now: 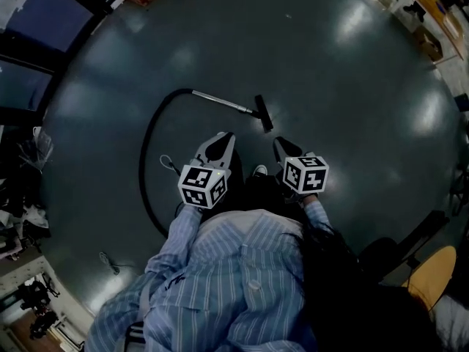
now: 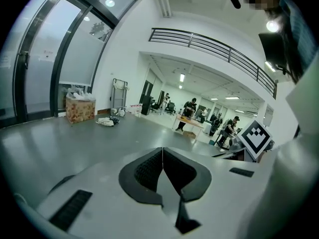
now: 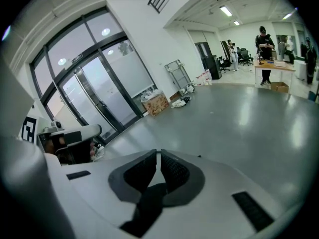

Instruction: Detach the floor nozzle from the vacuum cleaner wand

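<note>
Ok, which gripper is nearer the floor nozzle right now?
Right. The right gripper sits just below the floor nozzle in the head view; the left gripper is farther off, below and left of it.

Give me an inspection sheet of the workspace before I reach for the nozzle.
Surface: glossy grey floor.
Job's things: floor nozzle on the wand, attached, lying on the floor.
Clutter: cardboard box by the glass doors.
Grippers: left gripper and right gripper, jaws shut, empty, short of the nozzle.
Cables: black hose curving from the wand past the person's left.
Surroundings: people at a table, far off.
</note>
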A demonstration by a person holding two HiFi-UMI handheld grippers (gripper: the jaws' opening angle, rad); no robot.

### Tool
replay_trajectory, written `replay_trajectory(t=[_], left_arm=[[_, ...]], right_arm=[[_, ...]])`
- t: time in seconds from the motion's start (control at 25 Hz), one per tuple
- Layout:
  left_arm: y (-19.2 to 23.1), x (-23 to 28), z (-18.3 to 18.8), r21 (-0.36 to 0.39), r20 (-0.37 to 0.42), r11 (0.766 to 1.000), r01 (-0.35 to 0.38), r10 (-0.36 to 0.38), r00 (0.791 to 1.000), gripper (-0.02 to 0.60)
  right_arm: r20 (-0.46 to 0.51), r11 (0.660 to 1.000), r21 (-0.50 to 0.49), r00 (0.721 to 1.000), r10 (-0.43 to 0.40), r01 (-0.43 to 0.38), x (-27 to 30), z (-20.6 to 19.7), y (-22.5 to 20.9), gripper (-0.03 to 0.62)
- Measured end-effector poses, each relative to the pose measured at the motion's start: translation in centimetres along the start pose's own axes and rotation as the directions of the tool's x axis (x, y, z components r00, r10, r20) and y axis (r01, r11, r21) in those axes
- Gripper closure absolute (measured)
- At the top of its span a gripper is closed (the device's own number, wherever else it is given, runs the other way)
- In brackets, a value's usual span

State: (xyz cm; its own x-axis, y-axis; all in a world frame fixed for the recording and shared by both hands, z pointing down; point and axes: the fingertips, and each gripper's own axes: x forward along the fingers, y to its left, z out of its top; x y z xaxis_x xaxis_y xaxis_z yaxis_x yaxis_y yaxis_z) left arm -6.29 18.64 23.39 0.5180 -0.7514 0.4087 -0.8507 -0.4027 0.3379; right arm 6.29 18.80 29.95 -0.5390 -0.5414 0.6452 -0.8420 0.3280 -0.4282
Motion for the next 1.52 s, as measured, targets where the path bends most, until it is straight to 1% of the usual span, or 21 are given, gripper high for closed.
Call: replay_trajectory(t=[0.16, 0.28, 0.4, 0.52, 0.64, 0.72, 0.8, 0.92, 1.0, 1.04, 1.08, 1.12, 1.2, 1.24, 1.32, 1.36, 1.44, 1.52], left_arm=[[1.9, 2.2, -0.2, -0.034, -0.031, 0.999, 0.036, -0.037, 0.999, 0.574], [3.9, 4.7, 0.2, -0.013, -0.058, 0.998, 0.066, -0.066, 0.996, 0.574], [6.5, 7.3, 1.4, 0.006, -0.077, 0.996, 0.093, -0.092, 0.993, 0.574], [10.3, 10.4, 3.0, 0.018, -0.110, 0.993, 0.116, -0.114, 0.987, 0.574], [13.8, 13.9, 4.0, 0.045, -0.177, 0.985, 0.164, -0.154, 0.972, 0.574], [15.5, 16.2, 4.2, 0.082, -0.233, 0.972, 0.219, -0.195, 0.953, 0.574], [17.0, 18.4, 4.1, 0.129, -0.286, 0.951, 0.281, -0.236, 0.929, 0.574], [19.0, 21.8, 3.2, 0.194, -0.362, 0.908, 0.372, -0.286, 0.887, 0.574], [19.8, 24.1, 2.0, 0.198, -0.417, 0.876, 0.440, -0.331, 0.846, 0.572], [20.0, 25.2, 1.2, 0.186, -0.447, 0.860, 0.476, -0.358, 0.820, 0.572], [20.1, 26.1, 0.4, 0.167, -0.474, 0.845, 0.508, -0.383, 0.793, 0.572], [20.2, 27.0, -0.4, 0.146, -0.496, 0.834, 0.532, -0.404, 0.769, 0.571], [20.4, 28.7, -1.8, 0.101, -0.530, 0.823, 0.559, -0.431, 0.730, 0.567], [20.6, 29.5, -2.6, 0.081, -0.547, 0.819, 0.569, -0.440, 0.712, 0.547], [20.9, 31.0, -4.9, 0.053, -0.592, 0.807, 0.589, -0.449, 0.669, 0.482], [21.2, 31.8, -6.3, 0.047, -0.618, 0.800, 0.598, -0.447, 0.647, 0.459], [22.1, 33.5, -9.4, 0.047, -0.667, 0.791, 0.611, -0.430, 0.608, 0.435], [23.2, 35.3, -12.7, 0.060, -0.708, 0.783, 0.619, -0.404, 0.579, 0.426]], right_arm=[[-0.015, 0.999, 0.031, 1.000, -0.017, 0.017, 1.7, 0.1, -0.9, 0.566], [-0.017, 0.998, 0.051, 0.999, -0.041, 0.042, 3.7, 0.9, -2.1, 0.566], [-0.012, 0.993, 0.088, 0.997, -0.072, 0.073, 6.2, 2.3, -3.2, 0.566], [0.028, 0.986, 0.088, 0.990, -0.142, 0.139, 9.2, 4.6, -4.1, 0.566], [0.041, 0.971, 0.063, 0.972, -0.233, 0.230, 12.2, 6.6, -5.4, 0.566], [0.034, 0.961, 0.074, 0.962, -0.270, 0.267, 14.0, 7.5, -6.1, 0.566], [0.015, 0.955, 0.079, 0.957, -0.288, 0.286, 15.9, 8.0, -6.9, 0.566], [-0.043, 0.956, 0.070, 0.958, -0.283, 0.286, 19.1, 8.0, -8.3, 0.565], [-0.074, 0.961, 0.085, 0.963, -0.258, 0.264, 21.1, 7.9, -9.3, 0.559], [-0.083, 0.964, 0.097, 0.967, -0.241, 0.249, 21.9, 7.9, -9.8, 0.537], [-0.088, 0.966, 0.109, 0.970, -0.227, 0.236, 22.7, 7.8, -10.3, 0.487], [-0.092, 0.966, 0.120, 0.972, -0.217, 0.227, 23.4, 7.8, -10.9, 0.452], [-0.112, 0.965, 0.139, 0.972, -0.207, 0.221, 24.6, 7.3, -12.4, 0.418], [-0.132, 0.965, 0.146, 0.971, -0.201, 0.220, 25.2, 6.8, -13.1, 0.406], [-0.184, 0.966, 0.142, 0.965, -0.187, 0.214, 26.6, 5.5, -14.5, 0.391], [-0.211, 0.969, 0.129, 0.961, -0.179, 0.209, 27.4, 4.8, -15.2, 0.388], [-0.261, 0.975, 0.088, 0.950, -0.175, 0.203, 29.2, 3.2, -16.7, 0.382], [-0.297, 0.977, 0.048, 0.937, -0.183, 0.206, 31.2, 1.5, -18.5, 0.379]])
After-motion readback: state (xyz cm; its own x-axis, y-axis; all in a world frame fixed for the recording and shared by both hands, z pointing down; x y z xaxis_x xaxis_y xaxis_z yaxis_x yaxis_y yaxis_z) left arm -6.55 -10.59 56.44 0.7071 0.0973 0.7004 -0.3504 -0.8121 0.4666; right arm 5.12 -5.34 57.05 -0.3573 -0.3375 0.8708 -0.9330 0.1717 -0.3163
